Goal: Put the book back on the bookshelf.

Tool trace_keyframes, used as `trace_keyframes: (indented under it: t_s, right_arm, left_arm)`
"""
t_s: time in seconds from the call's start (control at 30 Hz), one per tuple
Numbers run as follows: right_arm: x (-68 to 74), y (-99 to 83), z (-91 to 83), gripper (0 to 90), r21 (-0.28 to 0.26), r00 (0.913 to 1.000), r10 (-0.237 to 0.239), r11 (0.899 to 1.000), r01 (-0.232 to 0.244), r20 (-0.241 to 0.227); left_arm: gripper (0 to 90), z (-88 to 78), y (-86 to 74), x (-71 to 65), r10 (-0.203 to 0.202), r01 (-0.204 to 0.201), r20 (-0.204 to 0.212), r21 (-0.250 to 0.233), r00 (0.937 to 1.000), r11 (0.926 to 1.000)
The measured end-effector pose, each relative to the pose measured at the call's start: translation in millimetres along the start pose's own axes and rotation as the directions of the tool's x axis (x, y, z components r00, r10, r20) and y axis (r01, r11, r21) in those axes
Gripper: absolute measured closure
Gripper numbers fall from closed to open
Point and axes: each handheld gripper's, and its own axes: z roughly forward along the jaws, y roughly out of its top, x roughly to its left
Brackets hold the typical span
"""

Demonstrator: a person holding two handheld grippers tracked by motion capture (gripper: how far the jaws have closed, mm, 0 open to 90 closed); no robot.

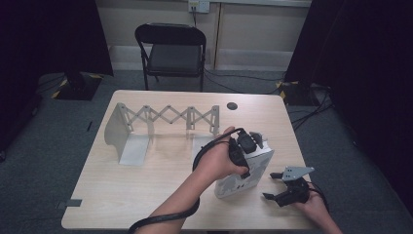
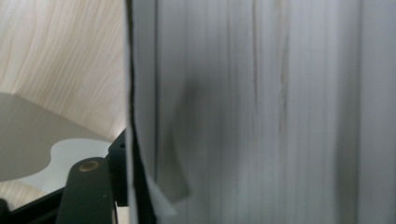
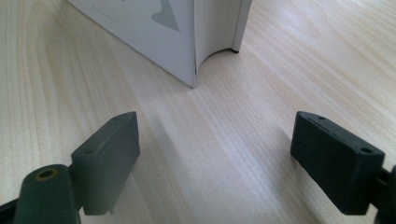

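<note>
A thick white book [image 1: 243, 171] with grey shapes on its cover stands upright on the table's right half. My left gripper [image 1: 246, 146] sits on its top edge, held from the left by a hand. In the left gripper view the book's page block [image 2: 261, 102] is very close. One black finger [image 2: 88, 186] stands just outside the cover, apart from it; the other jaw is hidden. My right gripper [image 1: 269, 186] rests low by the front right, jaws wide apart. In the right gripper view it [image 3: 215, 154] faces the book's corner [image 3: 154, 32], nothing between its jaws.
A white expanding rack [image 1: 160, 122] with scissor links and two end plates stands across the back left of the wooden table [image 1: 146, 190]. A dark round grommet [image 1: 232, 106] sits near the far edge. A black folding chair [image 1: 173, 48] stands beyond the table.
</note>
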Motion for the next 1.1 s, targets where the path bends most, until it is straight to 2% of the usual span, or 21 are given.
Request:
trace_keyframes:
  t_s: [0.13,0.27,0.33,0.4,0.47,0.53,0.7,0.97,1.0,1.1]
  right_arm:
    - [0.0,0.0,0.0,15.1,0.0,1.0,0.0,1.0,0.0,0.0]
    - [-0.1,0.1,0.0,15.0,0.0,1.0,0.0,1.0,0.0,-0.001]
    - [0.0,0.0,0.1,15.0,0.0,1.0,0.0,1.0,0.0,-0.002]
    - [0.0,0.0,0.1,14.9,0.0,1.0,0.0,1.0,0.0,-0.002]
    - [0.0,0.1,0.0,15.0,0.0,1.0,0.0,1.0,0.0,-0.002]
    - [0.0,0.1,0.0,14.9,0.001,1.0,0.0,1.0,0.0,-0.002]
    - [-0.1,0.1,0.1,14.9,0.0,1.0,0.0,1.0,0.0,-0.002]
    - [-0.2,0.2,0.1,14.9,0.0,1.0,0.0,1.0,0.0,-0.002]
    - [-0.3,0.2,0.1,14.9,0.0,1.0,-0.001,1.0,0.001,-0.002]
    - [-0.2,0.2,0.0,14.9,0.001,1.0,0.0,1.0,0.0,-0.002]
  left_arm:
    - [32.3,0.0,-0.6,-1.7,-0.003,0.003,-0.009,-0.003,1.0,1.0]
    - [30.0,-0.4,-3.0,-0.5,0.0,0.0,-0.001,-0.044,1.0,0.999]
    - [33.0,-0.8,-2.8,-0.6,0.004,-0.004,-0.001,-0.04,1.0,0.9992]
    - [36.5,-1.0,-2.6,-1.6,-0.002,0.003,0.016,-0.035,0.9999,0.9994]
    - [43.1,-4.3,-3.1,-1.5,0.004,-0.004,0.0,-0.047,1.0,0.9989]
    - [48.1,-8.1,-3.6,-2.6,-0.007,0.006,-0.014,-0.068,0.9999,0.9977]
    - [51.8,-10.4,-4.3,-5.4,-0.015,0.013,-0.024,-0.067,0.9996,0.9977]
    - [52.7,-17.7,-4.4,-8.3,-0.026,0.026,-0.023,-0.016,0.9994,0.9995]
    - [52.7,-18.3,-4.8,-9.3,-0.038,0.037,-0.024,-0.014,0.999,0.9992]
    - [52.8,-23.0,-6.6,-10.3,-0.04,0.039,-0.033,-0.005,0.9987,0.9992]
